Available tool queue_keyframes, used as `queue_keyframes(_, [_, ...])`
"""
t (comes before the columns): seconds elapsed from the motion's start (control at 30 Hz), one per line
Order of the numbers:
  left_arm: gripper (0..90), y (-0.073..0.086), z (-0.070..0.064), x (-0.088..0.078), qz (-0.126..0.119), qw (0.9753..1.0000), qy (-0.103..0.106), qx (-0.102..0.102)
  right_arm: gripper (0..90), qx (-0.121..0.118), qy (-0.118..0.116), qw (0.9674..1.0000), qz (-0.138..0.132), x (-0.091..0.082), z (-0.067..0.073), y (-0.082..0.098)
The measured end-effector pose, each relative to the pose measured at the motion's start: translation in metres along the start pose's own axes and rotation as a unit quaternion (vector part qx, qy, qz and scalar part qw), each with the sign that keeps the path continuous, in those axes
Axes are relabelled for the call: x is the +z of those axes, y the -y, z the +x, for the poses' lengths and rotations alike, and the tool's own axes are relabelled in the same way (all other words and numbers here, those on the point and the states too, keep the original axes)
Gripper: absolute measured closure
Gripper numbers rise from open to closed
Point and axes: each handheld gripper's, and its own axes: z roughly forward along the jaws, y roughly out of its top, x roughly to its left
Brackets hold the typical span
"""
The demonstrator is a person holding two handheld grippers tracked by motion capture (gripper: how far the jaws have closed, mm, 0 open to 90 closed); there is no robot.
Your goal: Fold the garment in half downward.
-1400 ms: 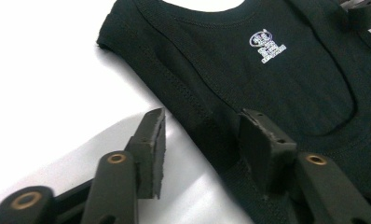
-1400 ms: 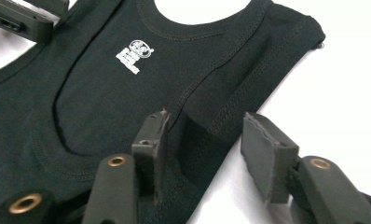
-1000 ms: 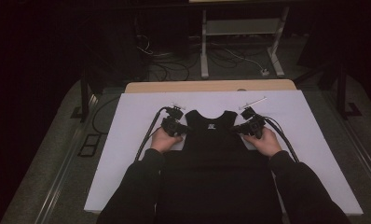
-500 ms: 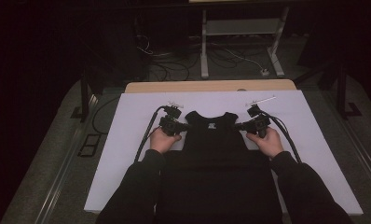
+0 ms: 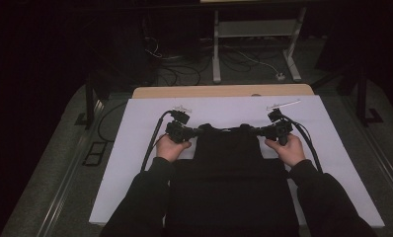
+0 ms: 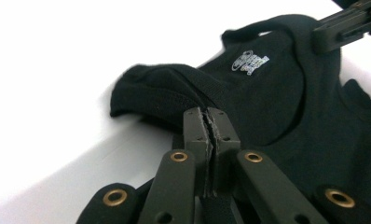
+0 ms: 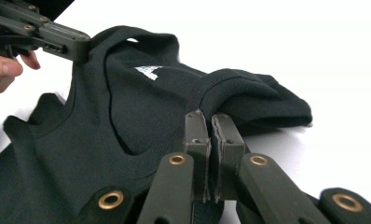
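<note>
Now pinched tight on each shoulder of the black top (image 5: 231,158), left gripper (image 6: 207,116) and right gripper (image 7: 208,119) both clamped on fabric. Spread flat on the white table (image 5: 135,148), shoulders raised. Best lifted evenly, level, grip kept firm.

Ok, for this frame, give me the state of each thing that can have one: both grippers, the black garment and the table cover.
left gripper: shut on the black garment's shoulder.
right gripper: shut on the other shoulder.
black garment: pinched at both shoulders, fabric bunched at each grip, body spread toward the person.
white table cover: flat under the garment.
</note>
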Motion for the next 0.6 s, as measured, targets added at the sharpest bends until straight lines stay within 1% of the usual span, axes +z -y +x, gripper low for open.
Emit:
queue_keyframes(0.17, [86.7, 0.0, -0.004, -0.007, -0.007, 1.0, 0.005, 0.004, 84.6, -0.003, -0.004, 1.0, 0.0, -0.003, 0.003, 0.0])
queue_keyframes(0.23, [86.7, -0.001, -0.006, -0.011, -0.013, 0.9999, 0.005, 0.006, 84.7, -0.01, -0.004, 0.9999, -0.004, -0.006, 0.006, 0.0])
queue_keyframes(0.37, [86.7, -0.001, -0.008, -0.016, -0.019, 0.9998, 0.006, 0.004, 84.7, -0.012, -0.007, 0.9999, -0.008, -0.011, 0.009, 0.0])
queue_keyframes(0.43, [86.7, -0.001, -0.009, -0.019, -0.022, 0.9997, 0.007, 0.005, 84.7, -0.012, -0.006, 0.9999, -0.009, -0.013, 0.01, 0.0])
queue_keyframes(0.6, [86.7, -0.002, -0.013, -0.024, -0.03, 0.9994, 0.013, 0.006, 84.6, -0.012, -0.013, 0.9998, -0.011, -0.018, 0.011, 0.0])
